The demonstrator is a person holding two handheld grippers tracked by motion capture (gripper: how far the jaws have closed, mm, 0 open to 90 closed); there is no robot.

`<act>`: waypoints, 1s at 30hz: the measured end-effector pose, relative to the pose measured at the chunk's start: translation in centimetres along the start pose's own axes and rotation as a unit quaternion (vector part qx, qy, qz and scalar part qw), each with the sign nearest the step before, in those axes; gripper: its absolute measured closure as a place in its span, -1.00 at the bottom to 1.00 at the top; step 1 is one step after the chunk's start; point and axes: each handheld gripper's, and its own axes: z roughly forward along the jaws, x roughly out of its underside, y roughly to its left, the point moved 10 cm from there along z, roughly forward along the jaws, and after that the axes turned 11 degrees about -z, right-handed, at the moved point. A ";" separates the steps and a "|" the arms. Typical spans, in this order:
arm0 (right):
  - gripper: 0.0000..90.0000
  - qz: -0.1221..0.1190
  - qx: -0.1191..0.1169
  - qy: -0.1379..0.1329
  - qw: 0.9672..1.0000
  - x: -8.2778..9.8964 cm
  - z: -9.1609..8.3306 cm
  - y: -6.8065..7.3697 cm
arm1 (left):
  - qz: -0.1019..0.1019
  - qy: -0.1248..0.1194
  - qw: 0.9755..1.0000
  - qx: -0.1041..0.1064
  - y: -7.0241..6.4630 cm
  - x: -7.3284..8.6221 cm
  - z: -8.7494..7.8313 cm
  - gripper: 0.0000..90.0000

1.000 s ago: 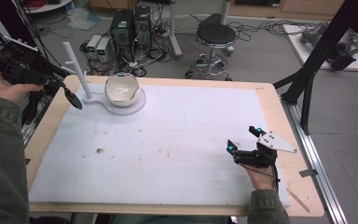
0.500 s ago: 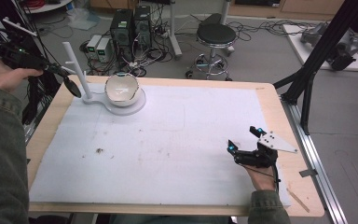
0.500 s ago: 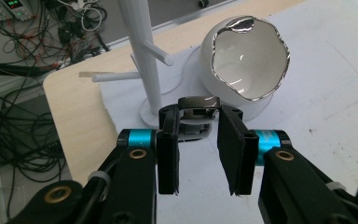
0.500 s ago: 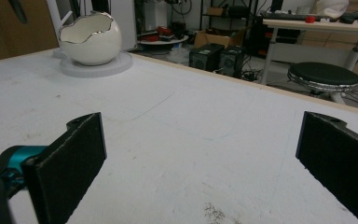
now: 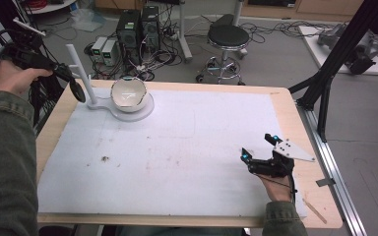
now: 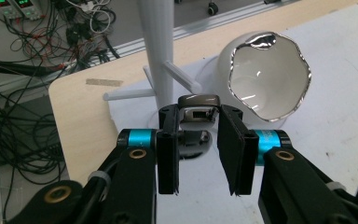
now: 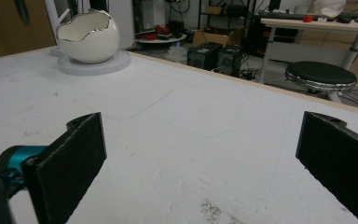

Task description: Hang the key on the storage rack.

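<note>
I note the table [image 5: 285, 105], its top covered by a white sheet [image 5: 177, 152] bearing a few dark specks. At the far left corner stands a white stand [image 5: 81, 78] with pegs, joined to a round base on which an egg-shaped white bowl [image 5: 128, 92] with a jagged silver rim sits. My left gripper [image 6: 198, 149] is raised just off the table's left edge, beside the stand; its jaws are clamped on the handle of a dark spoon [image 5: 77, 90], whose bowl hangs near the pegs. My right gripper [image 5: 258, 153] rests low at the sheet's near right, well apart from the bowl, its jaws spread wide with nothing between them.
</note>
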 end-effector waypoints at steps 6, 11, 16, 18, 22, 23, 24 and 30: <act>-0.98 -0.002 0.001 0.006 1.000 0.4 0.1 0.0 | 0.002 -0.007 1.000 0.008 -0.8 -0.5 0.8 0.54; -0.98 0.001 0.002 0.005 1.000 0.3 -0.1 0.0 | 0.000 0.003 1.000 -0.014 -0.3 -0.2 1.5 0.54; -0.98 0.003 0.002 0.007 1.000 0.5 -0.2 0.0 | -0.007 -0.007 1.000 -0.019 0.0 -0.7 1.7 0.54; -0.98 0.002 0.003 0.007 1.000 0.5 -0.2 0.0 | -0.008 -0.002 1.000 -0.025 0.2 -0.6 1.9 0.54; -0.98 0.001 0.003 0.006 1.000 0.5 -0.2 -0.1 | -0.010 -0.008 1.000 -0.026 0.2 -0.8 2.2 0.54; -0.98 0.002 0.003 0.006 1.000 0.5 -0.2 -0.1 | -0.010 -0.009 1.000 -0.022 0.1 -0.9 2.3 0.54; -0.98 0.001 0.003 0.006 1.000 0.5 -0.2 -0.1 | -0.010 -0.009 1.000 -0.022 0.1 -0.9 2.3 0.54; -0.98 0.003 0.001 0.007 1.000 0.6 -0.1 -0.1 | -0.005 -0.004 0.999 -0.037 0.2 -0.7 2.7 0.54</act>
